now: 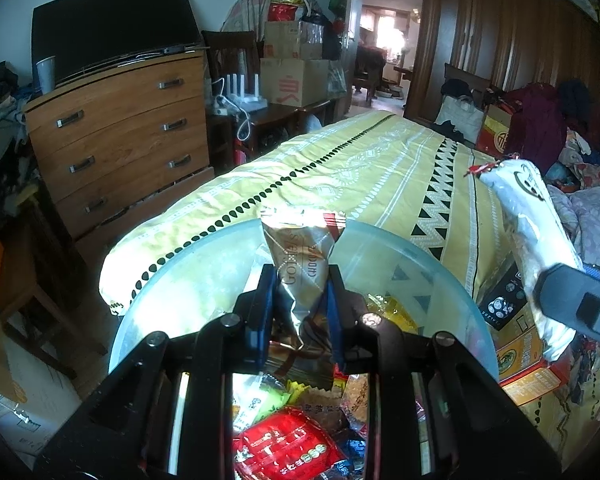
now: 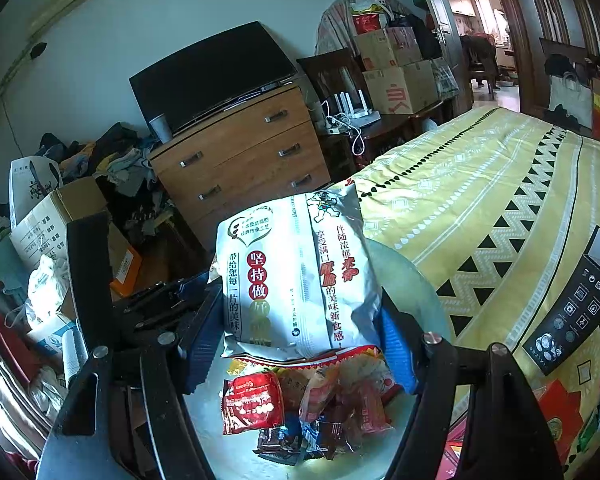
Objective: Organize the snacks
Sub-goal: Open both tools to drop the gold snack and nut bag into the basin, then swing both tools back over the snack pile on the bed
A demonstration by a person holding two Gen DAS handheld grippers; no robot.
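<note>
Yellow patterned bedspread (image 1: 380,168), wooden dresser (image 1: 116,136), cluttered bedroom

A bed (image 1: 380,160) under a yellow patterned bedspread (image 2: 480,184) carries everything here. At its near corner rests a large, pale translucent bowl (image 1: 400,252), whose rim reaches close to the bed's left edge. Just to the right of the bowl, further in from that edge, lie a black carton printed with small white icons (image 2: 572,312) and an orange-and-yellow box with a green emblem (image 1: 520,356) (its lettering is too small to read). At the far right edge sits a heap of clothes and bags (image 1: 540,120).
</note>
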